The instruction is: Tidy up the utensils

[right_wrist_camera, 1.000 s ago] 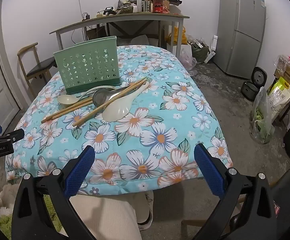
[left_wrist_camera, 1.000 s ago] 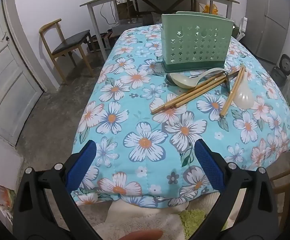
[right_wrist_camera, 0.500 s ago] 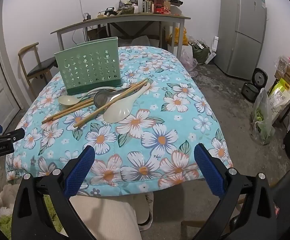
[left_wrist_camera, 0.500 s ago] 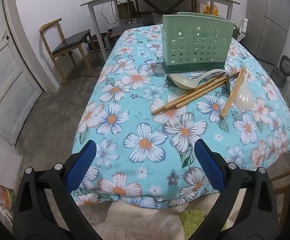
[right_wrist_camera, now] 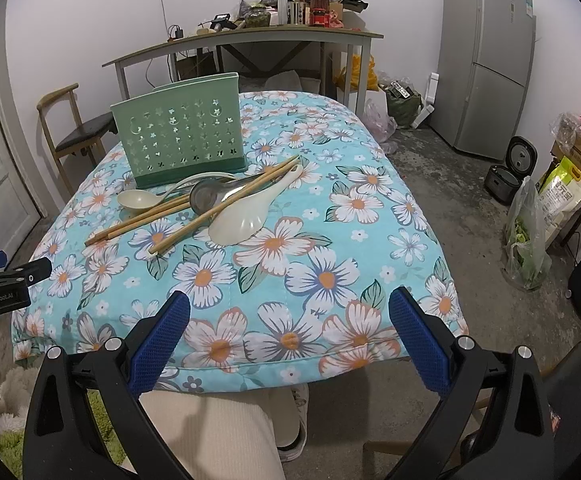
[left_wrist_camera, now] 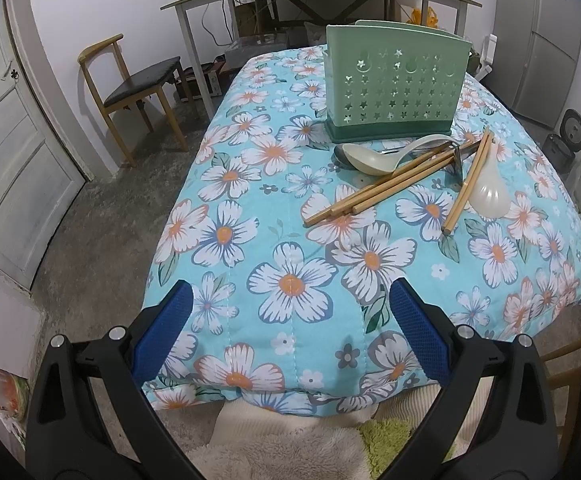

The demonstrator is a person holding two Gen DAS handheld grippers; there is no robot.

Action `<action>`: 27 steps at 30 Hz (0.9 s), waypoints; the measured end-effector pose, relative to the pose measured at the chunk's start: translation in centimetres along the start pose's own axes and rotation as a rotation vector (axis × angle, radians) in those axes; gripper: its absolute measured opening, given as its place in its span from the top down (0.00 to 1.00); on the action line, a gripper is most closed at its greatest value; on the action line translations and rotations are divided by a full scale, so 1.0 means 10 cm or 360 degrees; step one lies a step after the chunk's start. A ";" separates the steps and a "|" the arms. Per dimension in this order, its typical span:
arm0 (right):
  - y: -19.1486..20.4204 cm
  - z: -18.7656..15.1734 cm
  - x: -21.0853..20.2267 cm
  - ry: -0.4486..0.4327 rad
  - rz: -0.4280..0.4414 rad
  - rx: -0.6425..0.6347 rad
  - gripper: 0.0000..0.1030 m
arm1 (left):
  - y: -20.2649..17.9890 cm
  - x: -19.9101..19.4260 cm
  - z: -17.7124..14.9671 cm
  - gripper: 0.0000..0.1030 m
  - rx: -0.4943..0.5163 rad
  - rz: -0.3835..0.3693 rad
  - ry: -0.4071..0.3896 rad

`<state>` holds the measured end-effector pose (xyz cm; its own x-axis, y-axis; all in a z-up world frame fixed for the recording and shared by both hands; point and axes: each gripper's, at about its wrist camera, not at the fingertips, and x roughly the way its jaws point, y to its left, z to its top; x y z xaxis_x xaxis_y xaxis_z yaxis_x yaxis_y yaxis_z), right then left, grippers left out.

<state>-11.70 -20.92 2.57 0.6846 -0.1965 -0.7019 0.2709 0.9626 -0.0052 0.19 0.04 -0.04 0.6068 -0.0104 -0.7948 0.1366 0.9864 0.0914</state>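
Both views slightly nearer floral tablecloth (right_wrist_camera: 330,208); grey fridge (right_wrist_camera: 486,60) behind.

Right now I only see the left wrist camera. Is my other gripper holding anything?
Observer: No. The right gripper is open and empty.
Operator: What's the shiny bit under the chopsticks?
Observer: A metal spoon. Its round bowl lies beneath the chopsticks.
Operator: Can you see my gripper from there?
Observer: Yes. The left gripper shows side-on at the left edge of the right wrist view.
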 end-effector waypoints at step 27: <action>0.02 -0.02 0.02 0.0002 0.0009 -0.0005 0.06 | 0.00 0.02 -0.01 0.08 0.0001 -0.0001 0.0009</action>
<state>-11.65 -20.72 2.35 0.6853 -0.1910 -0.7027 0.2649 0.9643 -0.0037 0.26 0.08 -0.28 0.6020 -0.0102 -0.7984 0.1378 0.9863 0.0913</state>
